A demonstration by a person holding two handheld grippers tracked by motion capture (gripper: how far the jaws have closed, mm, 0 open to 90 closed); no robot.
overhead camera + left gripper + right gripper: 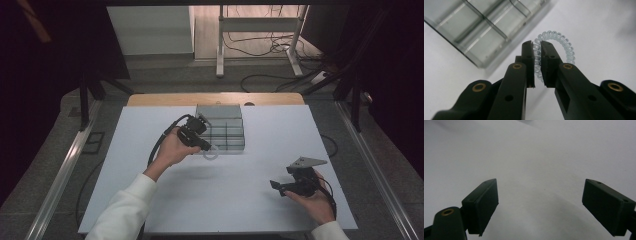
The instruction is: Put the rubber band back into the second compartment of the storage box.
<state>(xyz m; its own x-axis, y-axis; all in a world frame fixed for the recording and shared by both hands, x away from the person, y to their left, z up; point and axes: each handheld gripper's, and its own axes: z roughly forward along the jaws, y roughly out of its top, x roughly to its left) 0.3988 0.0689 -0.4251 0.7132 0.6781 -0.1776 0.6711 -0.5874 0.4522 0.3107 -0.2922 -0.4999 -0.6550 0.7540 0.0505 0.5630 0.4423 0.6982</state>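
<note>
A clear spiral hair tie (564, 45) is pinched between the jaws of my left gripper (537, 53), which is shut on one side of the ring. In the high view the left gripper (206, 146) holds the hair tie (210, 153) just in front of a grey compartment box (222, 127) at the table's far middle. The box (474, 27) has several open cells divided by thin walls. My right gripper (276, 187) rests low at the near right, open, with nothing between its fingers (481, 202).
The white table top (225, 200) spreads around both hands. A wooden strip (215, 99) runs along the far edge. Metal rails (65, 165) flank the table, and cables and a stand's legs (260, 50) lie on the floor beyond.
</note>
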